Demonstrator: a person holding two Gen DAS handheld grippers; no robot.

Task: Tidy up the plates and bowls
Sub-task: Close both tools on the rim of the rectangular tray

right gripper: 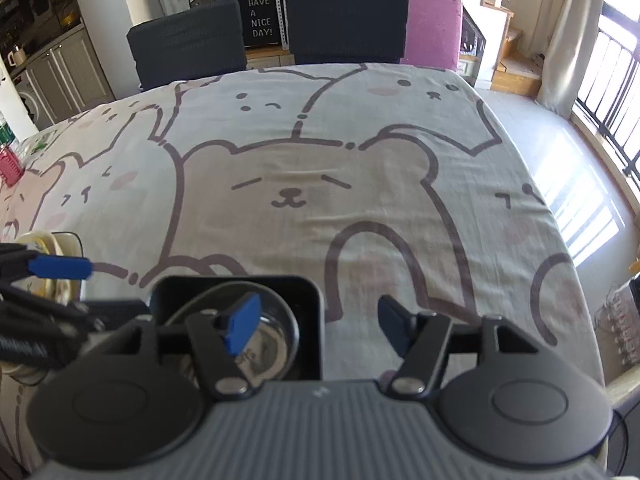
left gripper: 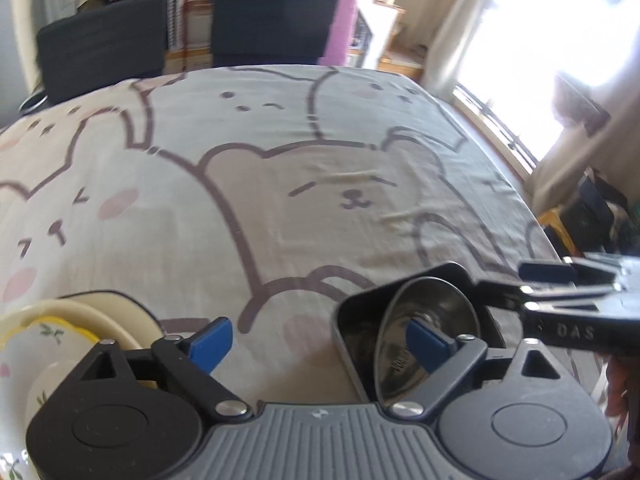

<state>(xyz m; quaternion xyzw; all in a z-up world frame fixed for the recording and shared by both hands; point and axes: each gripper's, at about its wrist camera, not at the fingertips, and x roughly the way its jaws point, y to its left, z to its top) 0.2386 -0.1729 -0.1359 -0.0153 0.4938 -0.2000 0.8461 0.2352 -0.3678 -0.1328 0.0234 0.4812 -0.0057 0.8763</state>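
Resting inside a black square tray (right gripper: 236, 286) on the bear-print tablecloth (right gripper: 320, 184), the steel bowl (right gripper: 276, 340) sits loose. Both grippers have spread jaws holding nothing: left gripper (left gripper: 318, 340) beside the tray, right gripper (right gripper: 316, 326) over it. Cream plates (left gripper: 100, 312) (one floral) are stacked left.

A lived-in home, dining area. A table (right gripper: 360, 128) under a bear-print cloth has two dark chairs (right gripper: 188, 36) at its far edge. Behind them stands a "HAVE A NICE DAY!" sign (right gripper: 261, 18); kitchen cabinets (right gripper: 68, 72) and a washing machine (right gripper: 28, 104) sit far left, a curtained, barred window (right gripper: 612, 92) right.
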